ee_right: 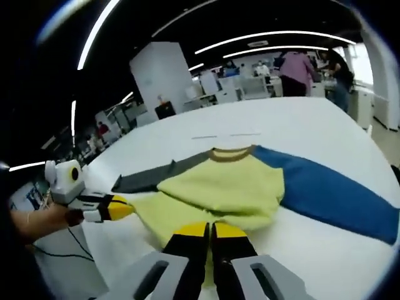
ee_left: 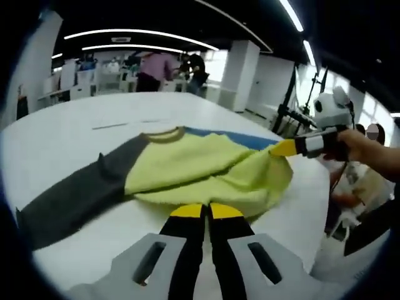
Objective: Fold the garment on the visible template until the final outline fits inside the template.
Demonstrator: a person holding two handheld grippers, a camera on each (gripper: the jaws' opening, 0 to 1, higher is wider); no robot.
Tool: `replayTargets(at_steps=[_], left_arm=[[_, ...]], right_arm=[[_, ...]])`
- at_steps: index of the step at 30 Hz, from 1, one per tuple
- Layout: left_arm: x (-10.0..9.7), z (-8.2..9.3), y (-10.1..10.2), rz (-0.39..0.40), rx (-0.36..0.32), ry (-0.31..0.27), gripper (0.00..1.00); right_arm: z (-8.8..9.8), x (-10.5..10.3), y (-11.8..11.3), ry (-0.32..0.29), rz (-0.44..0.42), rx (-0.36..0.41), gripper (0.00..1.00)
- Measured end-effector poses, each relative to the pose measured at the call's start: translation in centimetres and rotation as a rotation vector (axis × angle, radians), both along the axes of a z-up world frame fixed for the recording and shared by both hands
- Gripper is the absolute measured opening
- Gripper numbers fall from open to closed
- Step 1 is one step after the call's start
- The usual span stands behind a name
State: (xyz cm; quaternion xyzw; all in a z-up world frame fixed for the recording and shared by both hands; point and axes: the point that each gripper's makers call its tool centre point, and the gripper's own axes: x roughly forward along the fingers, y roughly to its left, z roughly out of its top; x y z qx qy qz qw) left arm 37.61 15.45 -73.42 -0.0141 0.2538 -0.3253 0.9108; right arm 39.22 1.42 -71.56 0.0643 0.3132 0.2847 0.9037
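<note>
Sweater with a yellow-green body, one dark grey sleeve and one blue sleeve lies flat on the white counter, its collar pointing away from the person. The lower hem is already lifted and doubled up toward the middle, so the body looks shorter than its full length.

In the left gripper view, the left tool has its yellow tips pressed together at the near edge of the doubled cloth; it seems to pinch the hem, but the cloth between the tips is not clearly visible. In the same view the right tool comes from the right side and holds the other corner of the hem, lifted a little off the counter.

In the right gripper view, the right tool is also closed at the near edge of the yellow-green cloth.

I judge that both tools hold the hem at its two corners so the fold stays straight while it is carried toward the collar. Both sleeves are spread wide, so the outline probably needs more folding. I cannot make out the template under the garment.
</note>
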Motion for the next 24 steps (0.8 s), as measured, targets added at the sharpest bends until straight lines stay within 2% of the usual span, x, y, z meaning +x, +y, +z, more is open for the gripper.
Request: replayTargets(at_steps=[4,11,18,24], left_arm=[[0.6,-0.1,-0.7,-0.010,0.007,0.000,0.00],[1.6,-0.5,-1.6,-0.017,0.018,-0.001,0.00],[2.2,-1.3,-1.7,-0.017,0.041,0.011,0.00],[2.1,-2.0,-1.7,-0.017,0.057,0.029,0.00]], right_arm=[[0.1,0.7,1.4,-0.007,0.027,-0.016,0.00],[-0.8,1.1,4.0,-0.007,0.094,-0.055,0.00],[-3.3,0.5,6.6,-0.003,0.161,-0.109,0.00],[-5.1,-0.1,7.7,0.008,0.199,-0.156,0.00]])
